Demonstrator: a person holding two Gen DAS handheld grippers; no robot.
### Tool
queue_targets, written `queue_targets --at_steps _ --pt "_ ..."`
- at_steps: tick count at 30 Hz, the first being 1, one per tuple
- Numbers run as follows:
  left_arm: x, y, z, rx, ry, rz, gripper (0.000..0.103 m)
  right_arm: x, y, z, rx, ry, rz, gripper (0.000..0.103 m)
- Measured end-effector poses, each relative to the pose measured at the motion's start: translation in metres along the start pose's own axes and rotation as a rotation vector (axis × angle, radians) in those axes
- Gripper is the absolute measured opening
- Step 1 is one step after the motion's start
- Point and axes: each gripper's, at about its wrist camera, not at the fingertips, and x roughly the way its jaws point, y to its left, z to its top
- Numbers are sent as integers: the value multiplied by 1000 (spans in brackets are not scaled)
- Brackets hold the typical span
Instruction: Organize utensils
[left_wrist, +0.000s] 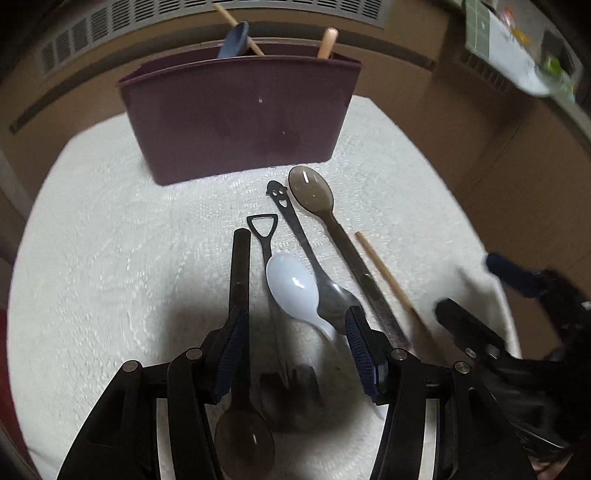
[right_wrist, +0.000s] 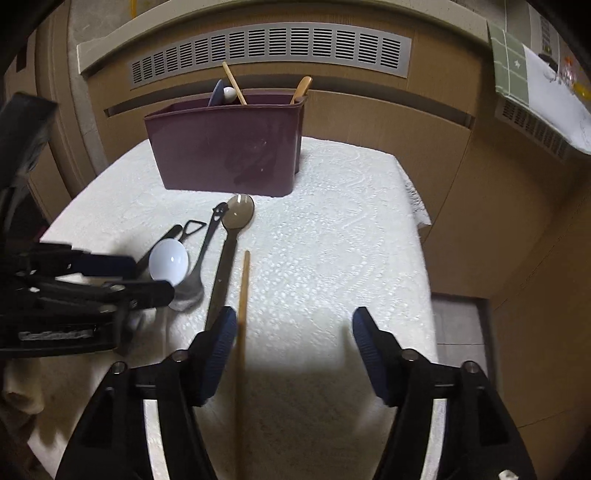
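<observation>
Right gripper (right_wrist: 293, 334) gapes beside slim wooden stick (right_wrist: 243, 314).

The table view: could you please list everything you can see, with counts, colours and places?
cloth: one, white, covering the table
bin: one, maroon, at the back
wooden handles: two, tan, in the bin
blue utensil: one, in the bin
brown spoon: one, translucent, bowl towards the bin
smiley spoon: one, metal, beside it
white spoon: one, mid-row
loop utensil: one, black, beside the white spoon
black-handled spoon: one, row's left end
stick: one, wooden, row's right end
grille: one, grey, on the wall
left gripper: open, over the white spoon
right gripper: open, beside the stick
</observation>
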Motion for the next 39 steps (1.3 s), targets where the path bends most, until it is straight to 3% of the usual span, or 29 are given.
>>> queue_targets --at_steps 5,10,12,14,15,21,24,26,27,32,39 --pt "-8 15 -7 120 -30 54 55 -8 0 -8 -45 -17 -80 100" --pt "-15 58 -2 176 -64 135 55 -13 6 2 -38 -54 4 103" --pt "-11 78 3 134 -62 163 55 -8 10 12 -19 -38 59 98" --pt "-17 98 6 62 -68 161 55 2 15 21 -26 -1 90 59" --pt "-21 106 6 18 -72 138 55 7 18 25 -32 20 98 52" --pt "-32 127 -12 -171 -19 -9 56 68 30 67 -9 142 145 51" --pt "-32 122 -26 -245 34 -96 56 92 39 83 -22 171 124 51" --pt "-28 110 -33 -278 74 -151 56 100 46 87 -38 180 113 28" --pt "-26 105 -33 -284 87 -170 56 99 49 89 -47 172 118 27" --pt "-13 77 -13 -248 87 -190 56 61 41 81 -55 89 92 27" --pt "10 40 19 -142 73 -114 56 16 6 58 6 22 81 27"
